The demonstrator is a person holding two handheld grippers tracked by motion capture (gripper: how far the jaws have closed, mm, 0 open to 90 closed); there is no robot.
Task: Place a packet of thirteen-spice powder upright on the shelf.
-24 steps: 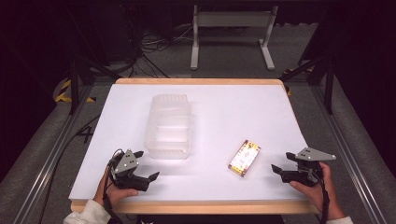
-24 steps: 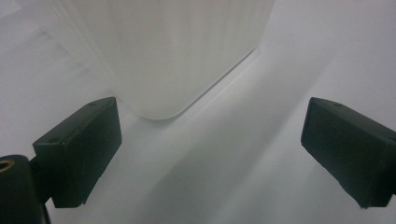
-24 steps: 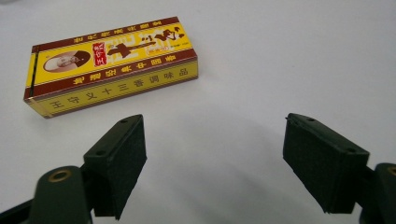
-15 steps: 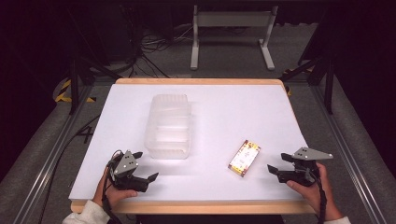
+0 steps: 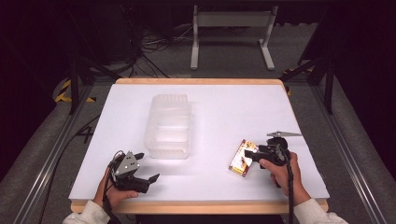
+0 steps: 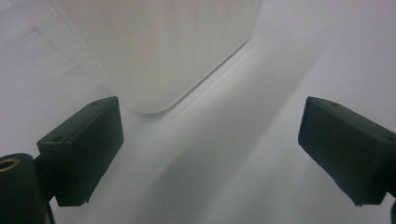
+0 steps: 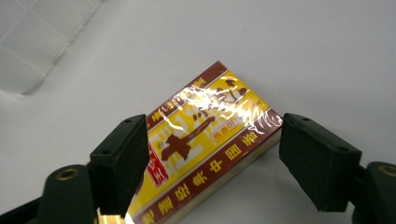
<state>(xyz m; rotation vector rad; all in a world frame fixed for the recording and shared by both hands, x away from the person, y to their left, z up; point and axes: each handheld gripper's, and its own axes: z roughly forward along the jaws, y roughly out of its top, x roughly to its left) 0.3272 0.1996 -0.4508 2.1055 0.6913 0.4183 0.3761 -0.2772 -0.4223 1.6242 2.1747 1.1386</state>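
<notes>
A flat box [image 5: 241, 158] printed yellow and dark red and wrapped in clear film lies on the white table [image 5: 233, 107] at the front right. My right gripper [image 5: 251, 153] has its jaws over the box's right end. In the right gripper view the box [image 7: 205, 140] lies between the jaws of this gripper [image 7: 212, 163]. One pad overlaps the box's edge and the other stands a little off its corner, so the gripper is open. My left gripper [image 5: 150, 178] rests open at the front left with nothing in it. Just beyond it is a clear plastic container [image 5: 169, 126].
In the left gripper view the container's rounded corner [image 6: 159, 51] stands just ahead of the wide-open left gripper [image 6: 210, 154]. The wooden front edge of the table [image 5: 196, 207] runs close under both hands. A metal stand [image 5: 231, 32] and cables lie on the floor behind.
My right gripper has moved left from the table's right edge to the box, and its jaws now straddle the box's end. The left gripper has stayed in place.
</notes>
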